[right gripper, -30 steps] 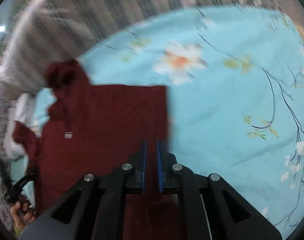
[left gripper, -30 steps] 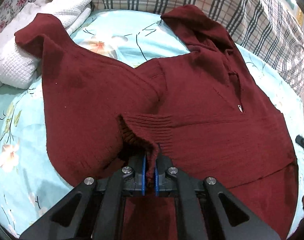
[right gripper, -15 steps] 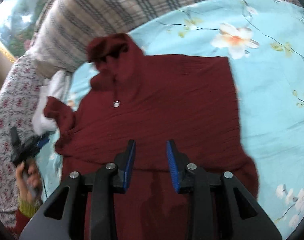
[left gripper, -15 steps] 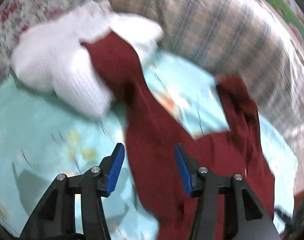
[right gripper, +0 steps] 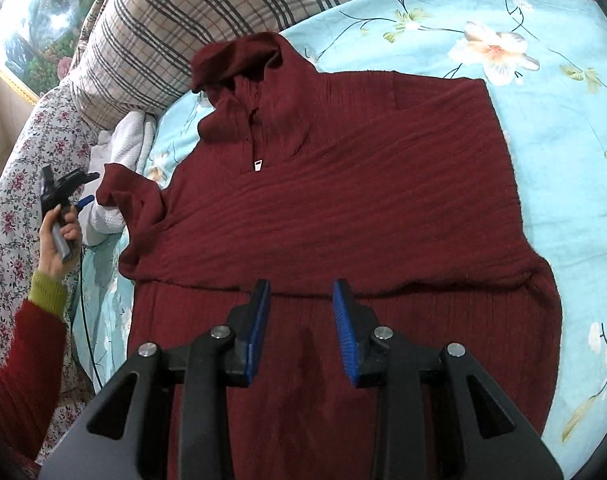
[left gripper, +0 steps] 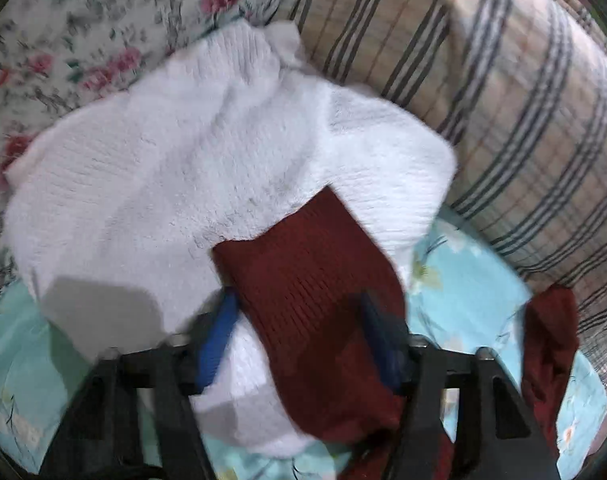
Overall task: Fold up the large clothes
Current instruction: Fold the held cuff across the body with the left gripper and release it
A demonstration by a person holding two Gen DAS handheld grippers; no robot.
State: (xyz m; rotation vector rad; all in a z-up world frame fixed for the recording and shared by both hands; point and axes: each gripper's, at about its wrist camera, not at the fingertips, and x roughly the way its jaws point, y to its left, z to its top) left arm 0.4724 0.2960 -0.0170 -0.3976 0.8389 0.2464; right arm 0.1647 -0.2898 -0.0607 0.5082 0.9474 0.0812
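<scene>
A dark red knit sweater (right gripper: pixel 343 184) lies spread on the light blue floral bed, collar toward the pillows, with its lower part folded up over the body. My right gripper (right gripper: pixel 301 304) is open and empty just above the fold edge. My left gripper (left gripper: pixel 299 316) is open, its jaws on either side of the sweater's left sleeve end (left gripper: pixel 311 264), which rests on a white knit garment (left gripper: pixel 183 168). In the right wrist view the left gripper (right gripper: pixel 69 188) sits at the far left beside that sleeve (right gripper: pixel 131 192).
A plaid pillow (right gripper: pixel 175 28) and a floral pillow (left gripper: pixel 63 20) lie at the head of the bed. The white knit garment also shows beside the sleeve in the right wrist view (right gripper: pixel 131 140). Bare blue sheet (right gripper: pixel 563 140) lies to the sweater's right.
My left gripper let go of the sweater's hem, opened and moved out to the sleeve end by the white garment. My right gripper opened and drew back over the folded lower part.
</scene>
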